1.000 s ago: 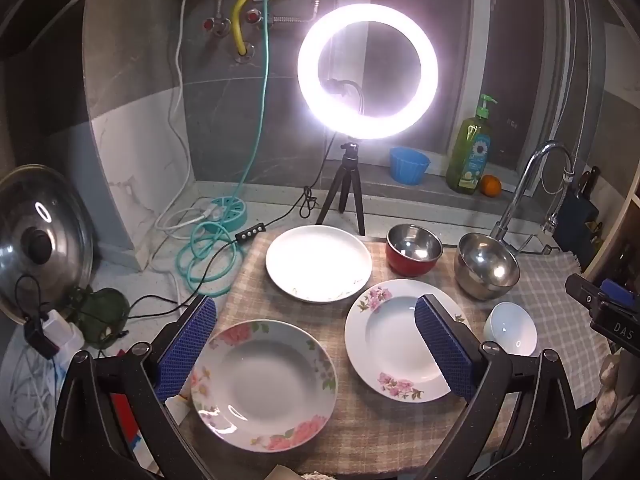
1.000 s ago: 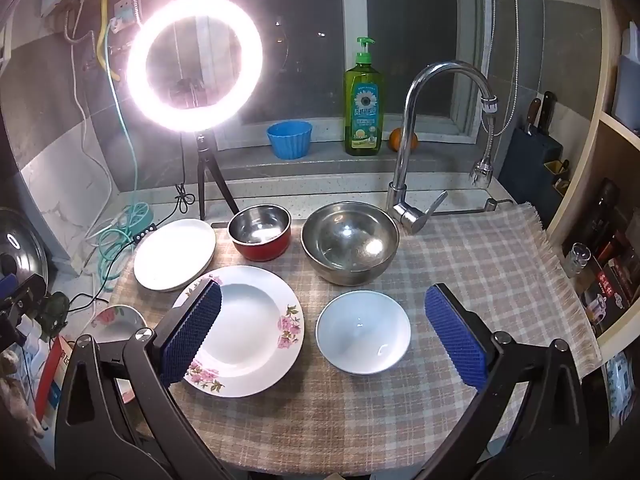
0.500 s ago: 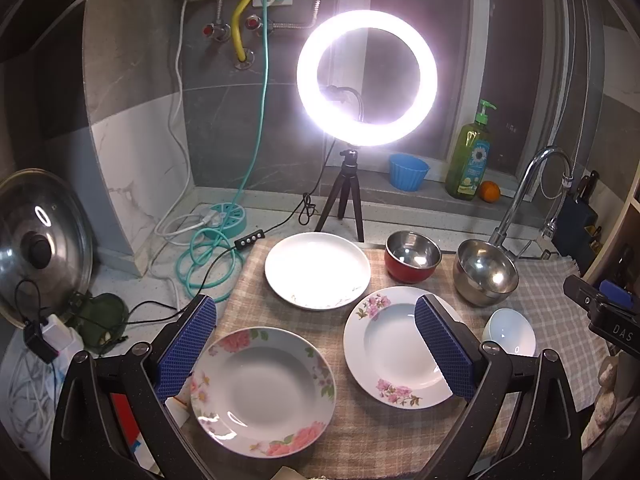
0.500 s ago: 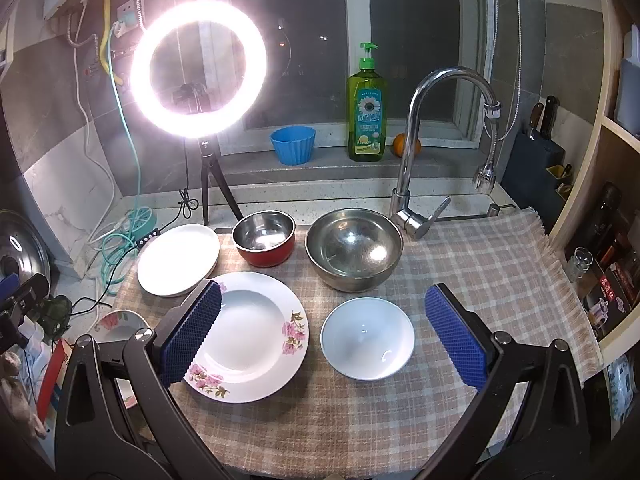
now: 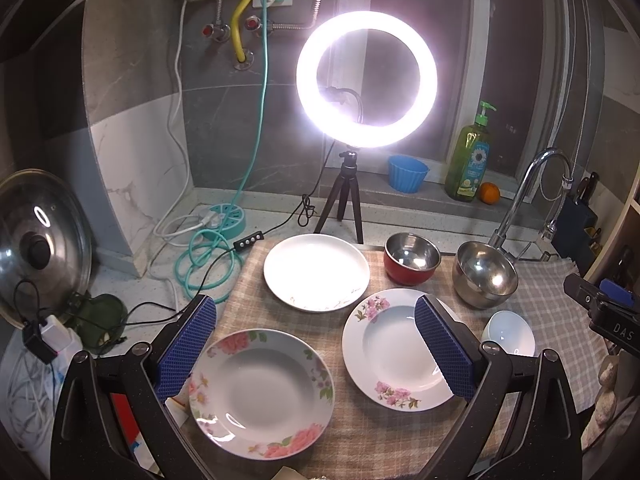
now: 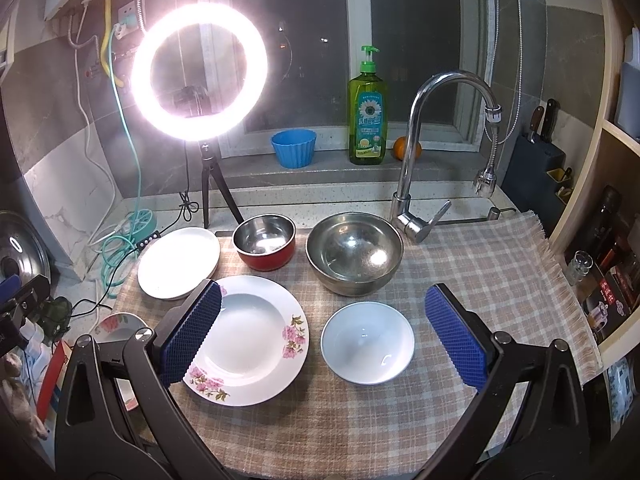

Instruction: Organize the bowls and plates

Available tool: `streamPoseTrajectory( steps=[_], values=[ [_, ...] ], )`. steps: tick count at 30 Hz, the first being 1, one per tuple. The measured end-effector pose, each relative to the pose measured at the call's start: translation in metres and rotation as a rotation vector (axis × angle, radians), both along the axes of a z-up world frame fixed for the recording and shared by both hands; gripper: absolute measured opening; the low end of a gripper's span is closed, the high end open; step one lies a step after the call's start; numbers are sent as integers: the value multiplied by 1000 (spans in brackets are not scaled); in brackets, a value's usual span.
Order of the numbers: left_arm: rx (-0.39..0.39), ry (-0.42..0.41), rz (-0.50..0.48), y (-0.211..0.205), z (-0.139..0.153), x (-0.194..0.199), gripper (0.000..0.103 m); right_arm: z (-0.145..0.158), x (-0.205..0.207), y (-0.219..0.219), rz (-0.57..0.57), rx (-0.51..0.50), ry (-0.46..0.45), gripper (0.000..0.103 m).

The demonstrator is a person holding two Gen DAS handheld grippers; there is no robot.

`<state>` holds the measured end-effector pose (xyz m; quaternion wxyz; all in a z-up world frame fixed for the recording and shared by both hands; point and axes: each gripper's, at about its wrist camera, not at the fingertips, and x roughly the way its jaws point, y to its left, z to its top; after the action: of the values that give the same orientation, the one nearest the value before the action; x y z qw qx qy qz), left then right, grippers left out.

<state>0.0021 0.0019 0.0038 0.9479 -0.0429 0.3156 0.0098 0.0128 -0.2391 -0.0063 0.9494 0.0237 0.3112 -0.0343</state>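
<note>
Both my tongs, left tongs point(image 5: 316, 344) and right tongs point(image 6: 322, 334), gape wide, gripping nothing, above the checked cloth point(image 6: 480, 280) on the counter, where glossy floral plates point(image 5: 262, 394), steel bowls point(image 6: 354, 254) and a white bowl point(image 6: 367, 343) sit.

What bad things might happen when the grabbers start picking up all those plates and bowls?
The flowered plate nearest the left gripper sits at the cloth's front corner, so a nudge might slide it off. The faucet arches right behind the big steel bowl, so lifting that bowl could bang it. Thin plate rims might slip from the open pads.
</note>
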Motion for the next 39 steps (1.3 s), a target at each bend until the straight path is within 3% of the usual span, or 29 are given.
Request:
streamPoseTrajectory(
  steps=[39],
  values=[
    [-4, 5, -3, -9, -3, 8, 100, -11, 7, 4, 6, -4, 13, 103]
  ],
)
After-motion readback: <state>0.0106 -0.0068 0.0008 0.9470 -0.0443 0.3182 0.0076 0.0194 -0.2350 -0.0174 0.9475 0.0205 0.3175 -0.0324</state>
